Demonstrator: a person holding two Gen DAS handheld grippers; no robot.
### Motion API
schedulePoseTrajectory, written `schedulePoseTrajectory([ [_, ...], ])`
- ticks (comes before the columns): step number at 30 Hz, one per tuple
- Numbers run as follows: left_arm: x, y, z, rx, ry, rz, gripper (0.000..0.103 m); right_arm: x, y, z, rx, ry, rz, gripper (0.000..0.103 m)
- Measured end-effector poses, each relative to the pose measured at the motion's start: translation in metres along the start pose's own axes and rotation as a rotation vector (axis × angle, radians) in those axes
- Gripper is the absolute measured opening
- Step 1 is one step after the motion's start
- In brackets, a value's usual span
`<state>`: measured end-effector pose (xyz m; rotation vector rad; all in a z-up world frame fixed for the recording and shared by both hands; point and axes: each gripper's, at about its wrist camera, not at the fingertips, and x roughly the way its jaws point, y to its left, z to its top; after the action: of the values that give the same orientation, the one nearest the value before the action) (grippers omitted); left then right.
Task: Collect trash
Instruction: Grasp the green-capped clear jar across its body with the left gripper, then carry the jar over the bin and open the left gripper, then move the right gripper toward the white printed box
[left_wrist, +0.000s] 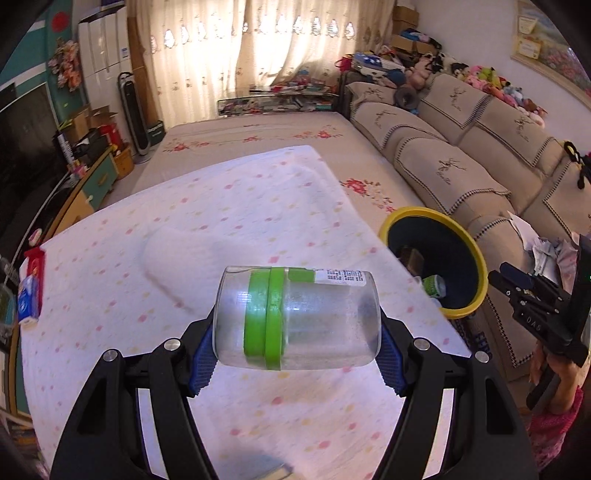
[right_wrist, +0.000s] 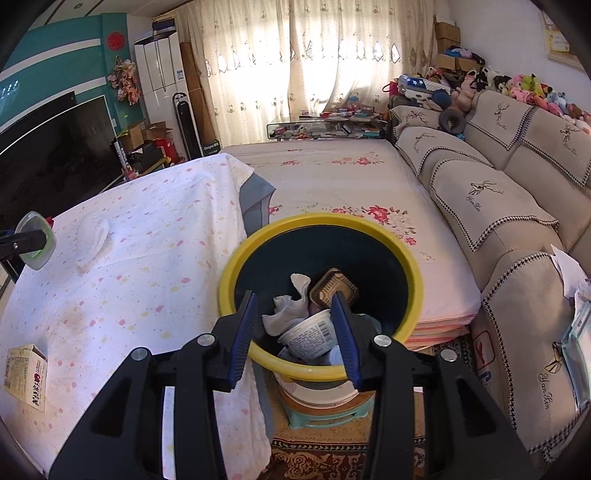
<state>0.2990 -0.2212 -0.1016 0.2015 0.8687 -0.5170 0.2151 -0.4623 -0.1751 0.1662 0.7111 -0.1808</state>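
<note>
Left wrist view, one clear jar (left_wrist: 295, 317) in left claw (left_wrist: 295, 354), one yellow-rimmed bin (left_wrist: 476, 258)

The room is lit by daylight through glaring curtains (right_wrist: 295, 70); edges are bent by fisheye, and slight blur is seen.

One clear jar (left_wrist: 295, 317), one yellow-rimmed bin (right_wrist: 321, 373), one carton (right_wrist: 26, 376), two tongs (left_wrist: 295, 354).
</note>
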Motion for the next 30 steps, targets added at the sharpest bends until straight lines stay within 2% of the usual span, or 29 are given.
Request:
schedulePoseTrajectory([
  [6, 0.05, -0.078, 0.047, 0.09, 0.028, -0.088, 0.07, -0.009, -0.033, -0.012, 0.052, -0.004, -0.028, 0.043],
  [12, 0.115, -0.139, 0.078, 0.14, 0.083, -0.116, 0.07, -0.01, -0.058, -0.024, 0.101, 0.008, -0.033, 0.043],
  [21, 0.192, -0.201, 0.088, 0.197, 0.158, -0.134, 0.07, -0.017, -0.085, -0.04, 0.157, 0.025, -0.069, 0.047],
  [23, 0.201, -0.212, 0.086, 0.211, 0.167, -0.13, 0.072, -0.021, -0.089, -0.042, 0.164, 0.024, -0.076, 0.048],
  [26, 0.201, -0.219, 0.085, 0.209, 0.155, -0.127, 0.085, -0.025, -0.09, -0.043, 0.167, 0.022, -0.076, 0.048],
  [30, 0.175, -0.208, 0.085, 0.203, 0.117, -0.121, 0.086, -0.033, -0.084, -0.044, 0.158, 0.015, -0.064, 0.048],
])
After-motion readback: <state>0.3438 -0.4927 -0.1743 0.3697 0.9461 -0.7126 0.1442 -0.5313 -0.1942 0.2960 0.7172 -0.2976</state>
